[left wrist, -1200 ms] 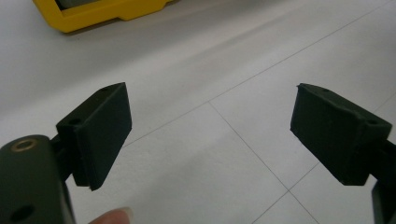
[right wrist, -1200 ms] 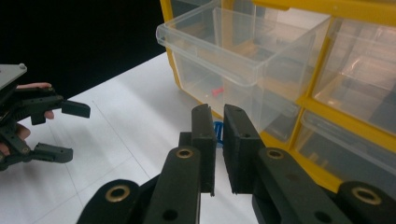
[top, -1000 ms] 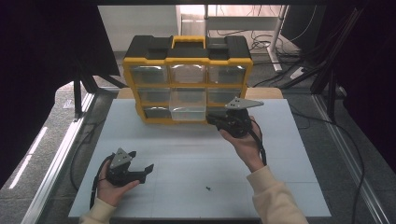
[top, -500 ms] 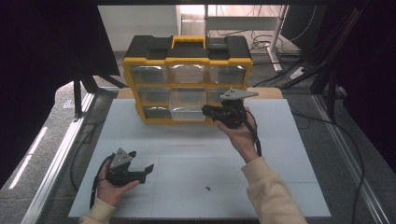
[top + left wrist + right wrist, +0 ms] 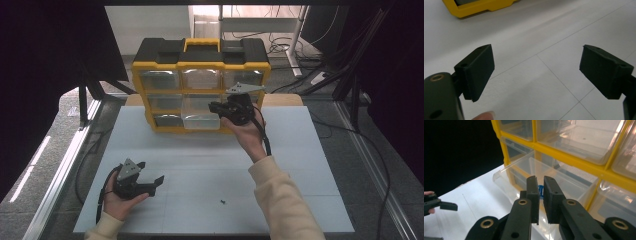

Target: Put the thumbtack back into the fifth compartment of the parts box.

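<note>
A yellow organiser [image 5: 200,65] with clear drawers and a black top stands at the back of the white table [image 5: 300,150]. One clear middle drawer [image 5: 200,120] is pulled out. My right gripper [image 5: 214,106] hovers at that drawer's right side. In the right gripper view its jaws [image 5: 541,181] are nearly closed over the open drawer [image 5: 511,167], with a small blue part [image 5: 540,189] pinched between them. My left gripper [image 5: 151,171] rests low at the front left, open and holding nothing [image 5: 536,72]. It also shows far off [image 5: 446,206].
A tiny dark speck, perhaps a screw [image 5: 223,202], lies on the table near the front middle. The organiser's yellow base corner [image 5: 474,10] is ahead of the left gripper. Black frame posts and cables stand behind the table.
My right gripper has moved left and slightly forward, from the organiser's right side to over the pulled-out drawer. The left gripper has stayed put.
</note>
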Motion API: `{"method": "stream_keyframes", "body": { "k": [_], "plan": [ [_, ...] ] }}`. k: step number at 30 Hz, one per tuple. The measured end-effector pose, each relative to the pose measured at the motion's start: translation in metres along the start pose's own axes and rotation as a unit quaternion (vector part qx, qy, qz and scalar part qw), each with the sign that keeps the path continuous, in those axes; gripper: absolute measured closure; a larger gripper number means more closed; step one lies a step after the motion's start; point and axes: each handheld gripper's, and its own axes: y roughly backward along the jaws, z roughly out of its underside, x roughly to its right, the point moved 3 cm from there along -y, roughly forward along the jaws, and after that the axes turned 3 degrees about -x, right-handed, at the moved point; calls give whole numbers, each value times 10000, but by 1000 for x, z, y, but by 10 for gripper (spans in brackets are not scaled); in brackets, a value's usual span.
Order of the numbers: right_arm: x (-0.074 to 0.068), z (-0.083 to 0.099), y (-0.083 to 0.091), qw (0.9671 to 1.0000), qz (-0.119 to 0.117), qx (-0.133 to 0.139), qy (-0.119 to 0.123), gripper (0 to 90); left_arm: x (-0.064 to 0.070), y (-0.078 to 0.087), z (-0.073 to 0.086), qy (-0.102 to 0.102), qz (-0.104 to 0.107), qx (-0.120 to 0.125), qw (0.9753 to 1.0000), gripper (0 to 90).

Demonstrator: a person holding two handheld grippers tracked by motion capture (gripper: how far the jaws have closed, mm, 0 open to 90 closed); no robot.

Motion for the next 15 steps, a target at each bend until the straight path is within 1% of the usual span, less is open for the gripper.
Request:
{"method": "stream_keyframes", "body": {
  "k": [7, 10, 15],
  "plan": [
    [4, -6, -13, 10000, 55, -73, -4, 833, 0, 0, 0, -9, 9, -11, 10000, 130],
    [7, -7, -18, 9998, 137, -112, 20, 832, 0, 0, 0, -6, 5, -16, 10000, 130],
    [10, -11, -21, 9997, 213, -89, 10, 825, -1, -1, 0, -15, 0, -22, 10000, 130]
  ]
}}
